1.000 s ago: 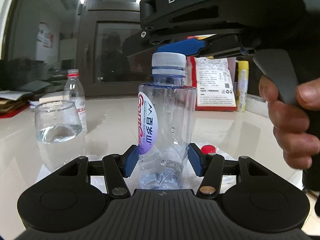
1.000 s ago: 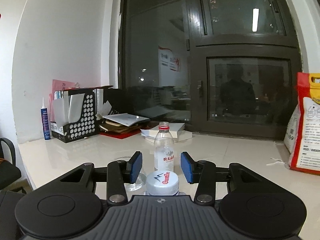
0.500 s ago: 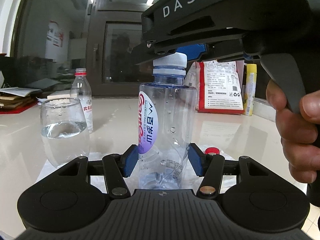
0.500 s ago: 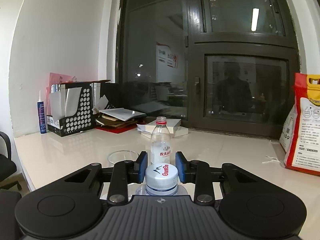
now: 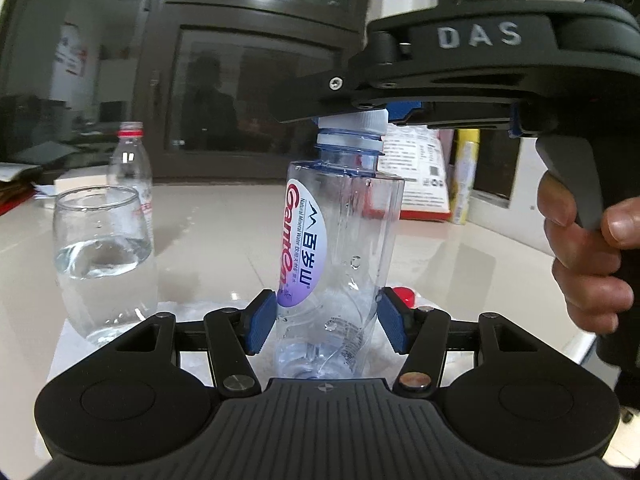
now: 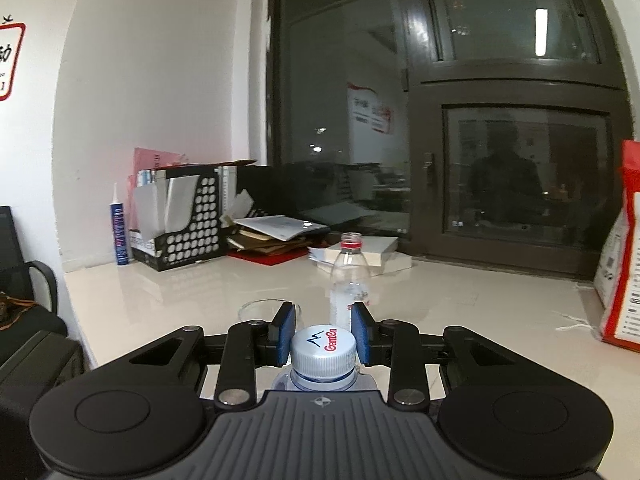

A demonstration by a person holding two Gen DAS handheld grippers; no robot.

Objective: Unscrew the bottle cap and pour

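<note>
On the white bench [image 5: 224, 232], near its front edge, our bottle [image 5: 336, 264] stands up tall with its long side going straight up, leaning only a little. Our left gripper [image 5: 326, 320] pinches the bottle low on its body, one blue pad on each side. Our right gripper [image 6: 323, 338] comes in from the top and right, and its two blue pads squeeze the white cap [image 6: 323, 348] from both sides. The cap sits right between those pads, so the right hand [image 5: 588, 264] is the one close enough to twist it, we think, while the left one keeps the bottle from turning.

The cap says "Ganten" in red under a small mountain mark. The bottle's label [image 5: 306, 248] says "Ganten" too, plus "Natural Mineral Water" and Chinese words. The right gripper has "DAS" on its side.

A glass [image 5: 106, 260] with some water waits just to the left. An open bottle [image 6: 350, 280] with a red ring stands behind the glass.
</note>
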